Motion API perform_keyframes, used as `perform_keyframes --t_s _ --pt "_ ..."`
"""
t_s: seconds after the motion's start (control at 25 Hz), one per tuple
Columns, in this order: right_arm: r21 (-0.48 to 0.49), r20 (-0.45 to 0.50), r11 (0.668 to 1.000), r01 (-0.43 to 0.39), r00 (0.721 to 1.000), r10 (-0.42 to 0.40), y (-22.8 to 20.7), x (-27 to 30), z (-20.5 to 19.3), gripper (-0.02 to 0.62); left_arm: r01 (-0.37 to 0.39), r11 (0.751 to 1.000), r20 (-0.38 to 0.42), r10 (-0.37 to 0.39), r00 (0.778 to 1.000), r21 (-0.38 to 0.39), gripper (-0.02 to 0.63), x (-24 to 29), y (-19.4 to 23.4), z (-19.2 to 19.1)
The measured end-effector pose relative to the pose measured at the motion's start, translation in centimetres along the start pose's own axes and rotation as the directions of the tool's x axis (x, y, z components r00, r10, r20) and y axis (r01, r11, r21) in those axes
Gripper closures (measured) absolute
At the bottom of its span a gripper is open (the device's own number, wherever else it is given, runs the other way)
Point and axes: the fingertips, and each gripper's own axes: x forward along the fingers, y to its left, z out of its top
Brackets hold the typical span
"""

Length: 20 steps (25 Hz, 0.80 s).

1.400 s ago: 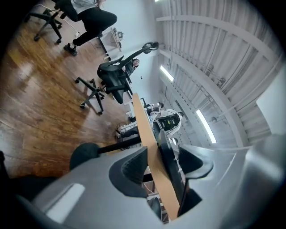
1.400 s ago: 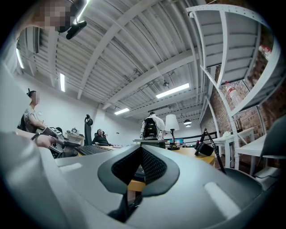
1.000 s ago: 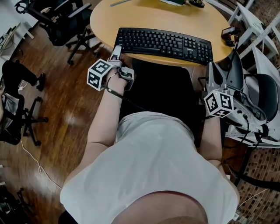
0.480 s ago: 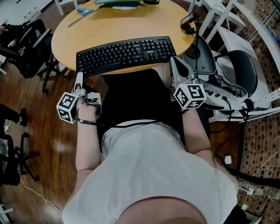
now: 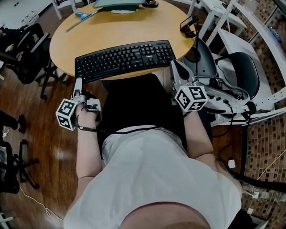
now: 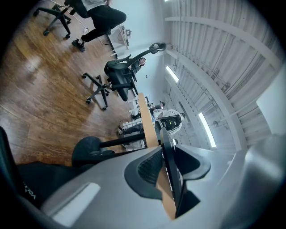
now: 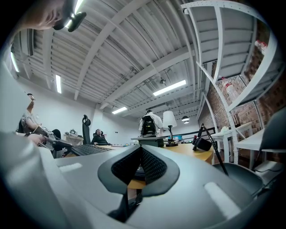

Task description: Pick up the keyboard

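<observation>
A black keyboard (image 5: 125, 59) lies along the near edge of the round wooden table (image 5: 134, 27). My left gripper (image 5: 78, 83) sits at the table's rim just below the keyboard's left end. In the left gripper view the left gripper (image 6: 170, 172) stands open, and the table's edge and the thin keyboard (image 6: 175, 179) show between the pads. The right gripper (image 5: 174, 65) points at the keyboard's right end from just beside it. Its pads meet, so the right gripper (image 7: 140, 166) is shut on nothing.
Blue scissors (image 5: 84, 14) and a green object (image 5: 117, 3) lie at the table's far side. A small black device (image 5: 187, 24) sits by the right rim. Black office chairs (image 5: 22, 49) stand on the wooden floor at left, another chair (image 5: 243, 71) and white frames at right.
The head view has swung, so the table and keyboard sit further left in the picture. Both grippers keep about the same places at the keyboard's two ends.
</observation>
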Motion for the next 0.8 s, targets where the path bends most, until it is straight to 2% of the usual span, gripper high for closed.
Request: perform_keyframes --t_s 0.2,0.44,0.8 --pt "0.018 -0.031 1.000 0.020 0.999 -0.019 -0.9 0.5 -0.4 0.559 -0.002 1.000 -0.003 0.002 1.000 -0.002 0.186 0.0 0.0 -0.1" --pt "0.092 -0.058 0.993 0.068 0.996 -0.063 -2.5 0.7 -1.1 0.512 0.001 1.000 -0.002 -0.001 1.000 0.000 0.186 0.0 0.0 -0.1" --pt "0.190 -0.065 0.977 0.101 0.994 -0.091 -4.2 0.8 -1.7 0.494 0.002 1.000 -0.003 -0.002 1.000 0.000 0.186 0.1 0.1 0.0"
